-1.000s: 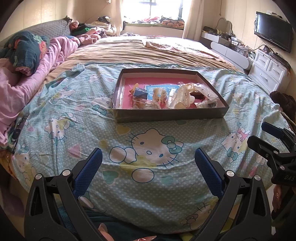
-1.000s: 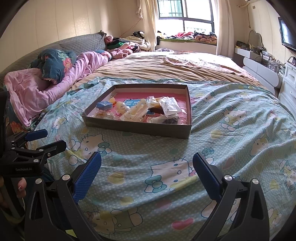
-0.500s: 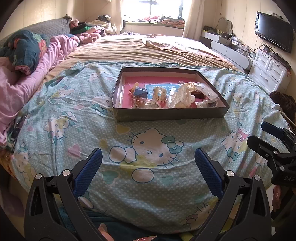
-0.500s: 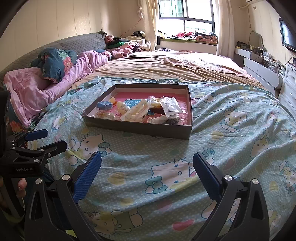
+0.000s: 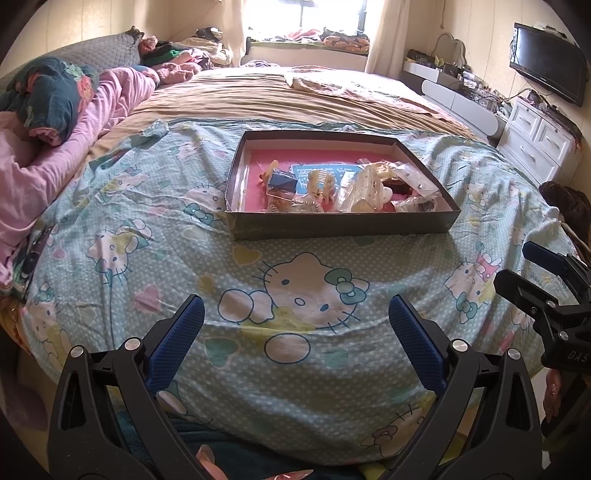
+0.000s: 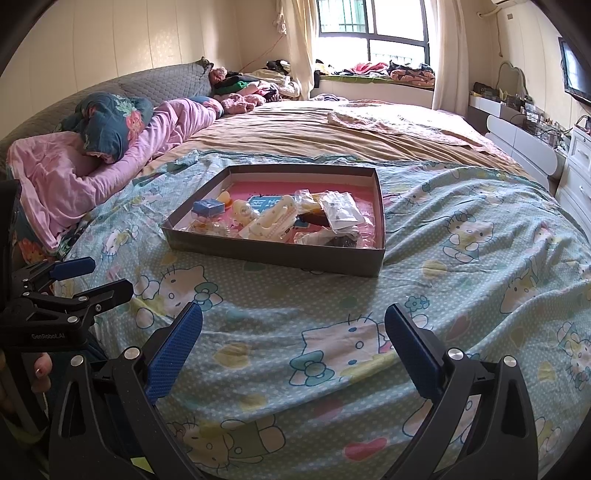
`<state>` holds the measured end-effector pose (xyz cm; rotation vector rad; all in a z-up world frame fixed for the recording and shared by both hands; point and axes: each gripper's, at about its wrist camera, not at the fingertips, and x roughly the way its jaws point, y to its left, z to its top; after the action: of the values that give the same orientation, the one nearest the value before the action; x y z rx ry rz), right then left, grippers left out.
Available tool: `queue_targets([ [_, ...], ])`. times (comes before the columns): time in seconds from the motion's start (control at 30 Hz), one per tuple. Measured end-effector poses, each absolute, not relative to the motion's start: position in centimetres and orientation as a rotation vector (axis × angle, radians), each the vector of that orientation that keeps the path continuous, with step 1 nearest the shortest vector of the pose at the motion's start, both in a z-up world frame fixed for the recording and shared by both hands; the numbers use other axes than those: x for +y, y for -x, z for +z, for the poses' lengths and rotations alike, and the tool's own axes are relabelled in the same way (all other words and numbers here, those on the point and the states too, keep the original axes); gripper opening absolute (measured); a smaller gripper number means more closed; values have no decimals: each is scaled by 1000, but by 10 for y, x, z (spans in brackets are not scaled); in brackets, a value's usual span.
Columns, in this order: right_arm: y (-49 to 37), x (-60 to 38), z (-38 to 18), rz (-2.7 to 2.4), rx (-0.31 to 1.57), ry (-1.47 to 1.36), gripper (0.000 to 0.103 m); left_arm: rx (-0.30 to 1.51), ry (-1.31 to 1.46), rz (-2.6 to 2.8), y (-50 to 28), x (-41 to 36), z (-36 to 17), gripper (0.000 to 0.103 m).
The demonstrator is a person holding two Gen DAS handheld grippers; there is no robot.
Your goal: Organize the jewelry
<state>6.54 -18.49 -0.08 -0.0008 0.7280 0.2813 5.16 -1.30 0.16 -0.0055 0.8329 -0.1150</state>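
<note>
The near wall of the tray (image 5: 340, 225), ahead of the left gripper (image 5: 295, 325), hides the front of its contents. The clear bags (image 6: 338, 210) are too small to be read; possibly earrings inside. The right gripper (image 5: 546, 280) is cut off by the left view's edge. A fingertip (image 6: 40, 371) is partly seen below the left gripper's body.

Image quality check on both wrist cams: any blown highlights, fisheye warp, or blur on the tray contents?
Left wrist: window blown out, backlighting the bed; strong barrel warp, dark corners; tray sharp, clear bags show mild glare. Right wrist: window bright but its bars readable; same warp; tray contents in focus, no motion blur.
</note>
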Motion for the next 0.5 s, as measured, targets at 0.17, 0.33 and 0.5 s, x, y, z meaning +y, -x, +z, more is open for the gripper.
queue_targets([
  [0.17,-66,-184,-1,279,730,3,98,826,8,-127,-51,-13,0,93],
  [0.33,-74,-191,-9,259,747,0,98,823,0,-137,-52,-13,-4,93],
  [0.5,-83,-200,-17,214,759,2,98,838,20,-132,-56,-11,-5,93],
])
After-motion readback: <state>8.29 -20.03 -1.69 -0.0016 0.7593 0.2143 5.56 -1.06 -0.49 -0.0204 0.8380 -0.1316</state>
